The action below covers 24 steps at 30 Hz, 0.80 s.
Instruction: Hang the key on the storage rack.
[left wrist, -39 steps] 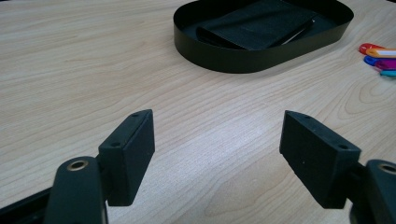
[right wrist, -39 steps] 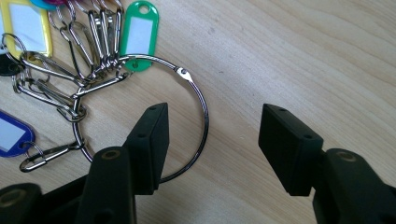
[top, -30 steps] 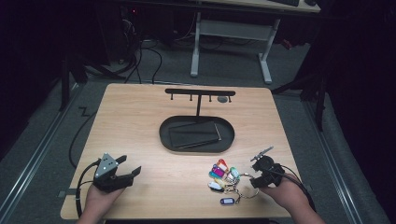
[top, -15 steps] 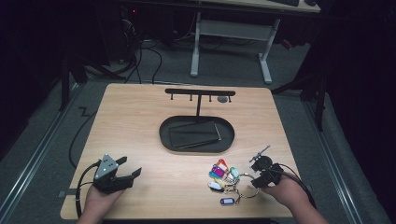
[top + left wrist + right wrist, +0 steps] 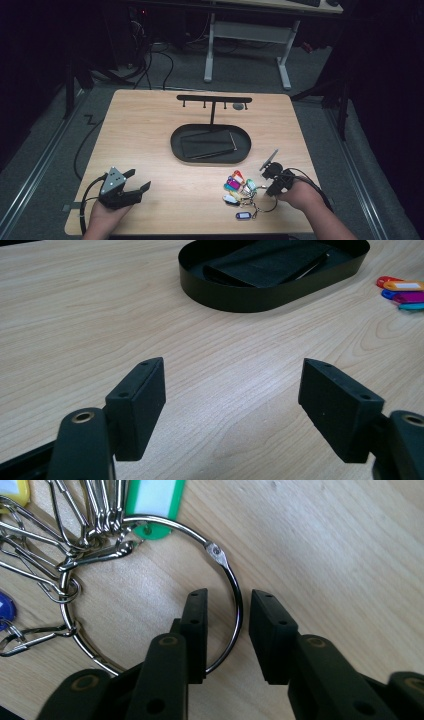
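Steel ring is lying flat on the table between the closing, not yet gripping jaws of the right gripper, so it is needing 1 centred, firm pinch.

Metal ring lower arc hidden behind fingers; key tags cropped.

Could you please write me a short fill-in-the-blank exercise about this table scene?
1. The right hand-held gripper has its jaws on either side of a metal ____.
2. The black tray has an ____ outline.
3. The jaws of the left hand-held gripper stand wide ____ over bare wood.
4. The key tag nearest the right jaws is ____.

Missing words: ring; oval; open; green
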### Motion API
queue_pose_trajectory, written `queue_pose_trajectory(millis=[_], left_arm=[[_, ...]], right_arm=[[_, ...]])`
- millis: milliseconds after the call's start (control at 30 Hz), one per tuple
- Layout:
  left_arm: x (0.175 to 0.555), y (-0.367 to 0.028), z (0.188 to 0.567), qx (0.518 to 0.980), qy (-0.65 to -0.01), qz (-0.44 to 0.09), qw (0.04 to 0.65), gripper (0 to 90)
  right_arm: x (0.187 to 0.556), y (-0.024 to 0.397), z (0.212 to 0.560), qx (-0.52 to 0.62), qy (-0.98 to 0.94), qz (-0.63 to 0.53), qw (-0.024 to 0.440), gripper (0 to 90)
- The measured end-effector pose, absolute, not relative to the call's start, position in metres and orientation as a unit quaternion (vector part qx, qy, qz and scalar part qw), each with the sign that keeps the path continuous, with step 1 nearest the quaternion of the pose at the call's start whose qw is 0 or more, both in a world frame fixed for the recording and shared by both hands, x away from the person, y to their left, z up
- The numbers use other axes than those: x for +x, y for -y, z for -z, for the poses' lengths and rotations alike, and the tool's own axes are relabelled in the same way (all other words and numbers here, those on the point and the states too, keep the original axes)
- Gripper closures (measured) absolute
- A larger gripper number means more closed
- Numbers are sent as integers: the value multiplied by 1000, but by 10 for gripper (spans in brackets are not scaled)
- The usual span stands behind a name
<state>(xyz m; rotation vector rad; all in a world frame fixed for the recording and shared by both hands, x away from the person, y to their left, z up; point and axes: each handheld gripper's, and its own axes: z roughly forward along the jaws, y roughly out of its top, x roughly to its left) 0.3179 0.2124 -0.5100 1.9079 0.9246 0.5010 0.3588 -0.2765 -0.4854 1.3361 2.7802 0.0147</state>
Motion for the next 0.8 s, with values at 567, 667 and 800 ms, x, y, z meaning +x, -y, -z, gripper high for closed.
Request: queue_pose_trajectory(millis=[567,667,800], left_arm=[[321,-214,513,776,-383,-197,462,276],[321,-214,513,778,-380,-198,459,276],[320,-214,513,779,-379,-198,459,277]], right_arm=[[380,264,488,382,-923,38,-6,868],[380,263,487,381,-923,45,-2,869],[380,264,471,388,-921,33,-4,870]])
